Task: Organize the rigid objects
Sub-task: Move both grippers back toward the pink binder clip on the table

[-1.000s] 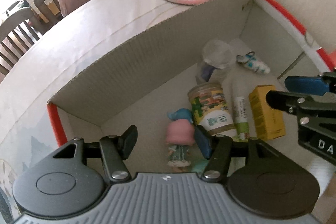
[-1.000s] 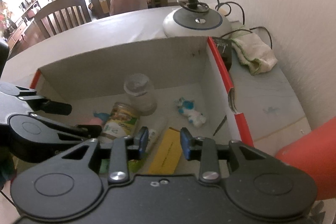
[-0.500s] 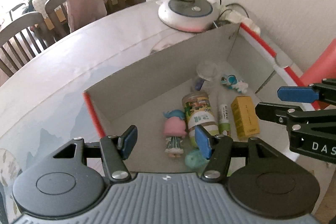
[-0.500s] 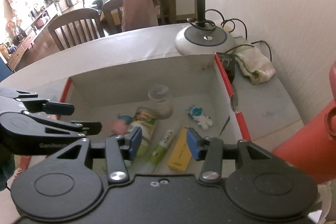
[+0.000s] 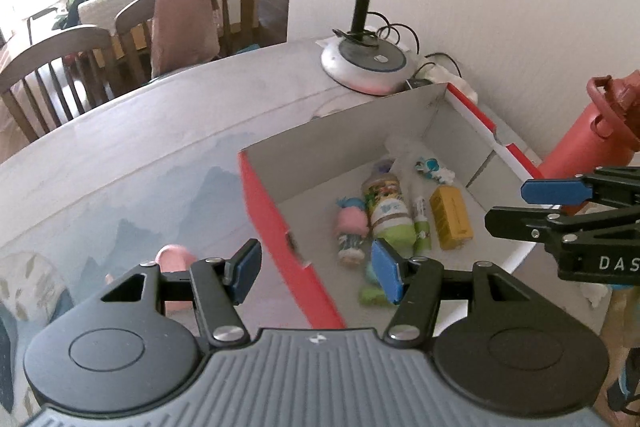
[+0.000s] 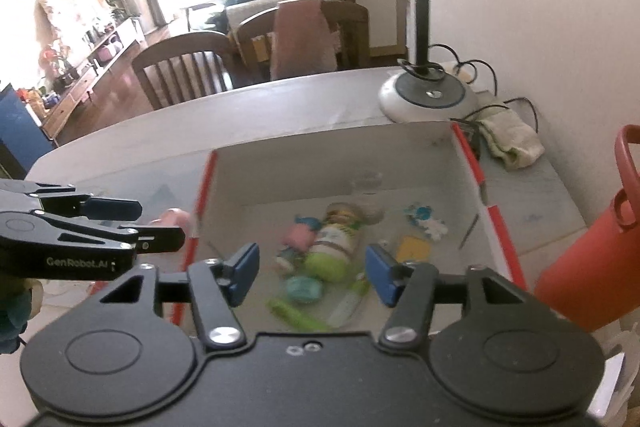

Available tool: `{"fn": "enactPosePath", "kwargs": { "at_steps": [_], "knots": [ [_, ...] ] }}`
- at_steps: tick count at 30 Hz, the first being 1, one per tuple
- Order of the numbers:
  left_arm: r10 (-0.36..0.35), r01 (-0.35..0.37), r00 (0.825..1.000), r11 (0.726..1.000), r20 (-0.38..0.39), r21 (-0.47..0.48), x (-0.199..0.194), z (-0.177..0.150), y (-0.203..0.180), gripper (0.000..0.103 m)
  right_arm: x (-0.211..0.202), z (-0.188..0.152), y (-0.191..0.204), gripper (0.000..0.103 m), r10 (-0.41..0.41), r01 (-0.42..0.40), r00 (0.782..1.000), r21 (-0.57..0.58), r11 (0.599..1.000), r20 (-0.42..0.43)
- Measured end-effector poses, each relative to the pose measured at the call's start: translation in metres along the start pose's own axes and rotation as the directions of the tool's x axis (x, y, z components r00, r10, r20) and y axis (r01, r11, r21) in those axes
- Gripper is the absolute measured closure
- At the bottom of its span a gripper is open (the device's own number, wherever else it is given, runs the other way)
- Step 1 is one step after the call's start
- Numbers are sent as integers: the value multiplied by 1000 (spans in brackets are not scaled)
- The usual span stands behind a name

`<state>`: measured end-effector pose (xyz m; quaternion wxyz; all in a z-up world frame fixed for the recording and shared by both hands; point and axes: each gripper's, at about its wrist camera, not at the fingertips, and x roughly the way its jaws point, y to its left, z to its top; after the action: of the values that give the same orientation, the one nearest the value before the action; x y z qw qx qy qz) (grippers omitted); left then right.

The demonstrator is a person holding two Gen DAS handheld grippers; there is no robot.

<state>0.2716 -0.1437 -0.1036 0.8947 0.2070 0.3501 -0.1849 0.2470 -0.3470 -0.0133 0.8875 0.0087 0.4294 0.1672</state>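
Inside the red-edged white cardboard box point(image 5: 276, 223): pink-haired doll figurine point(image 5: 351, 227), printed-label jar point(image 5: 387, 207), yellow carton point(image 5: 451, 223), stowed. Beside the box, outside: pink rounded object point(image 5: 173, 259), likely outstanding. Left gripper point(image 5: 316, 273) and right gripper point(image 6: 312, 273) both part-open, empty, jaws just widened.

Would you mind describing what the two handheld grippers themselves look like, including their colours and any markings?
Both are matte black linkage grippers with blue pads on their fingers and silver pivot screws. The left gripper has a ribbed grey body between two round black housings, and white "GenRobot.AI" lettering on its side. The right gripper has a smooth black body, and white letters "DAS" show on its side. No cables or sleeves are visible.
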Motion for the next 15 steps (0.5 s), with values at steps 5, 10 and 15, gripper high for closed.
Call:
{"fn": "enactPosePath", "kwargs": {
  "at_steps": [5,10,15],
  "knots": [
    [-13,14,999,1000,29,-24,-26,-19,27,38,-7,-10,29,37,27,-27,1000,-11,1000,2],
    [-21,24,998,998,52,-56,-52,-40,59,36,-12,-22,60,31,59,-59,998,-21,998,12],
    [-32,38,997,996,71,-79,-75,-61,92,29,-12,-35,90,25,89,-89,996,-35,995,10]
  ]
}}
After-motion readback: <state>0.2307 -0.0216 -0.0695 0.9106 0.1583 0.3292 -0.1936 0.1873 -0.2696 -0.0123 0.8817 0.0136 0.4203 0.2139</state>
